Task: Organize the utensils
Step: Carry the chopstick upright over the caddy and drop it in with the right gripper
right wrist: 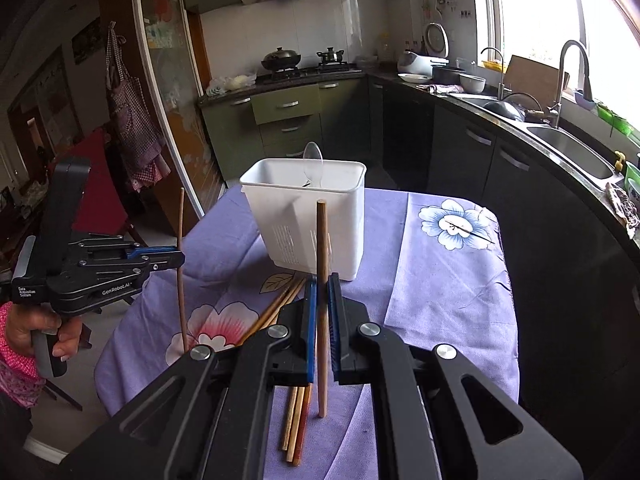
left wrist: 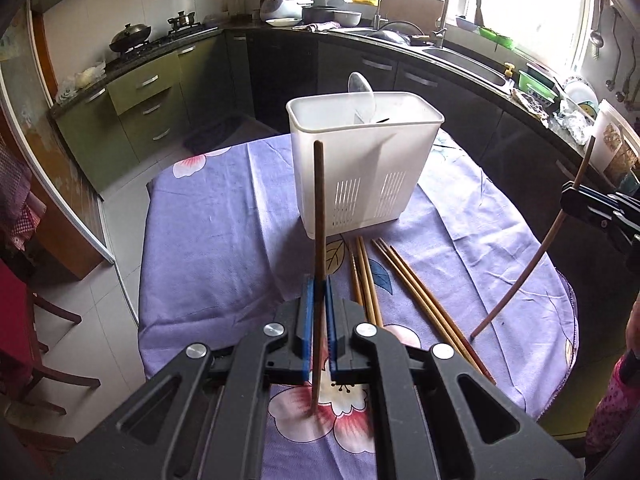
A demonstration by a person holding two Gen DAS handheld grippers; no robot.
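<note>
A white slotted utensil holder [left wrist: 360, 168] [right wrist: 308, 208] stands on the purple flowered tablecloth [left wrist: 224, 240] [right wrist: 432, 280]; a clear spoon [left wrist: 362, 88] [right wrist: 312, 160] sticks up from it. My left gripper [left wrist: 319, 284] [right wrist: 178, 258] is shut on one brown chopstick [left wrist: 319, 208] [right wrist: 181, 280], held upright above the cloth in front of the holder. My right gripper [right wrist: 322, 280] [left wrist: 576, 196] is shut on another chopstick [right wrist: 322, 240] [left wrist: 520, 272], also nearly upright. Several more chopsticks [left wrist: 384, 280] [right wrist: 280, 308] lie flat on the cloth in front of the holder, between the two grippers.
The table's edges drop off on the left and right. Dark kitchen cabinets and a counter with a sink [right wrist: 572, 152] curve behind and to the right. A stove with pots [right wrist: 280, 60] is at the back. A red chair [right wrist: 100, 184] stands left of the table.
</note>
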